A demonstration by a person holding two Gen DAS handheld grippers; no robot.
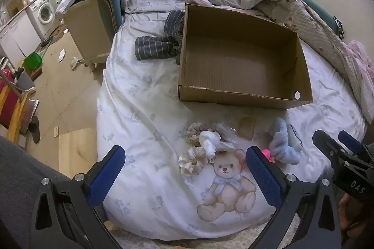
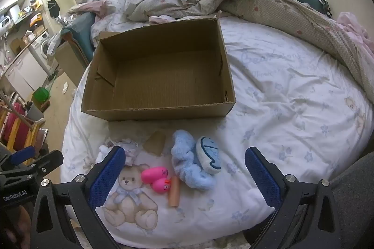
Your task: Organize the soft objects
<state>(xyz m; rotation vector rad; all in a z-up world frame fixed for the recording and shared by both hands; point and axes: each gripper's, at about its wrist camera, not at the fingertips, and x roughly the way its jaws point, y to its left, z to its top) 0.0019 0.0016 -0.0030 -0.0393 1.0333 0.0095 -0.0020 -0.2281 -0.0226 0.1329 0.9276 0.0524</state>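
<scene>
White letters "DAS" stand on the black body of the right gripper (image 1: 336, 143), seen at the right edge of the left wrist view. "GenRobot.AI", small white print, stands on the black body of the left gripper (image 2: 35, 157), at the left edge of the right wrist view. Pale blue cursive script is printed on the bed sheet (image 2: 292, 90) right of the cardboard box (image 2: 161, 113); too faint to read with any certainty.
</scene>
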